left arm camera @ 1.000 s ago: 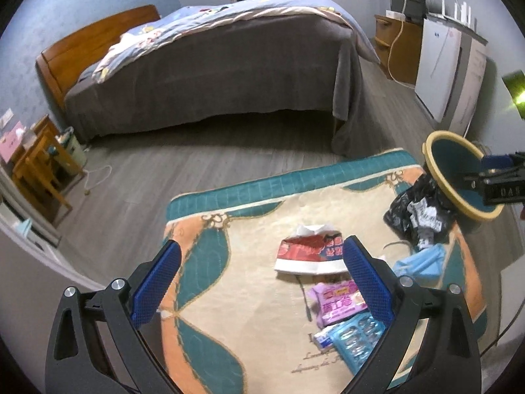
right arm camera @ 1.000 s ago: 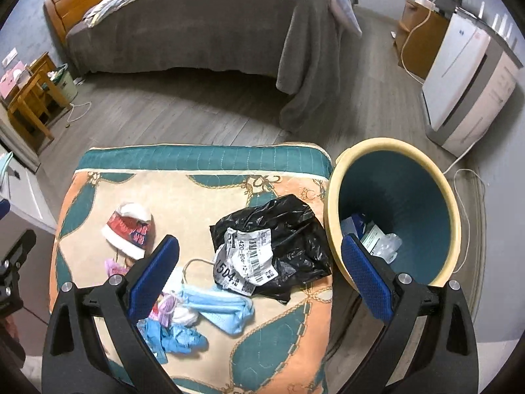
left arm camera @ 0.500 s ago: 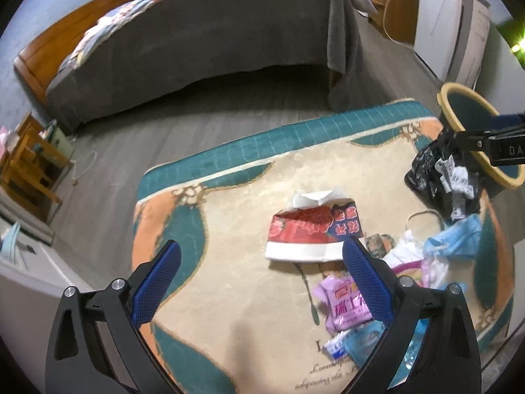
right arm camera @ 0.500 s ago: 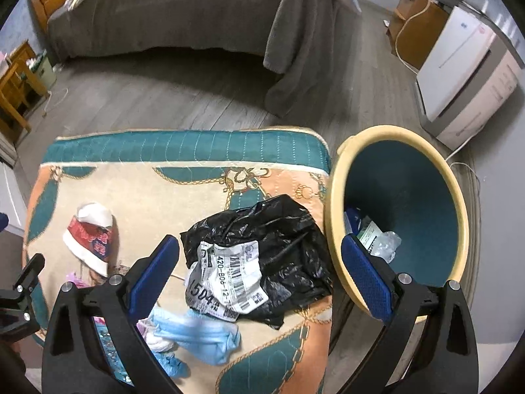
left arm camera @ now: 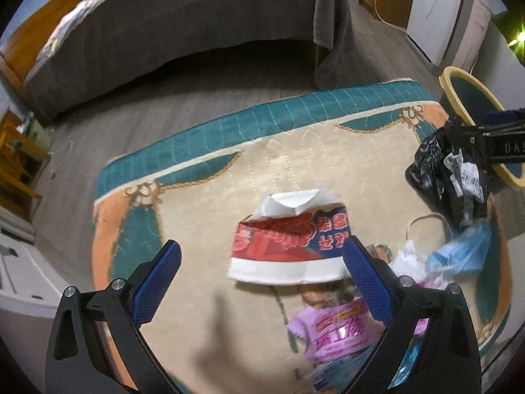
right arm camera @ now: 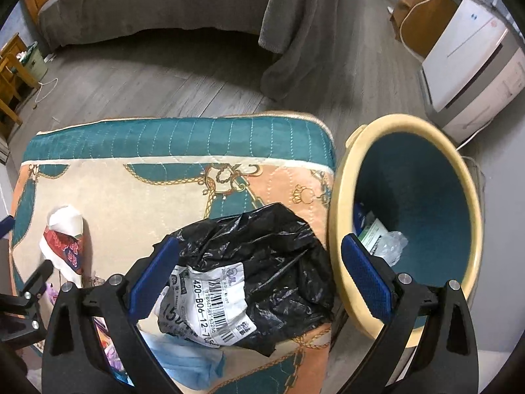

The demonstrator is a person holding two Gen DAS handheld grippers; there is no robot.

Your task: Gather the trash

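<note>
Leftmost, the left gripper (left arm camera: 261,264) hangs with its jaws spread wide and nothing between them, above the patterned rug (left arm camera: 203,177) where the litter lies. Just ahead of it, and a little toward its right finger, rests the red and white carton (left arm camera: 288,246), torn open at the far end with white paper showing. The carton's long axis runs crosswise to the gripper's line of sight, so the jaws already straddle its length rather than its narrow width; I judge a turn of the wrist, or a pinch on one end, would suit better. Near the right finger lies a pink wrapper (left arm camera: 338,331), and further right a blue mask (left arm camera: 459,252).

Next over, the black bag (right arm camera: 262,269) with its white shipping label (right arm camera: 213,298) sits directly between and ahead of the right gripper (right arm camera: 261,262), also fully spread and empty. The right hand is plainly nearer this bag, the left nearer the carton. Just beside the bag, at the rug's right edge, stands the yellow-rimmed bin (right arm camera: 338,229), with a few scraps already inside.
</note>
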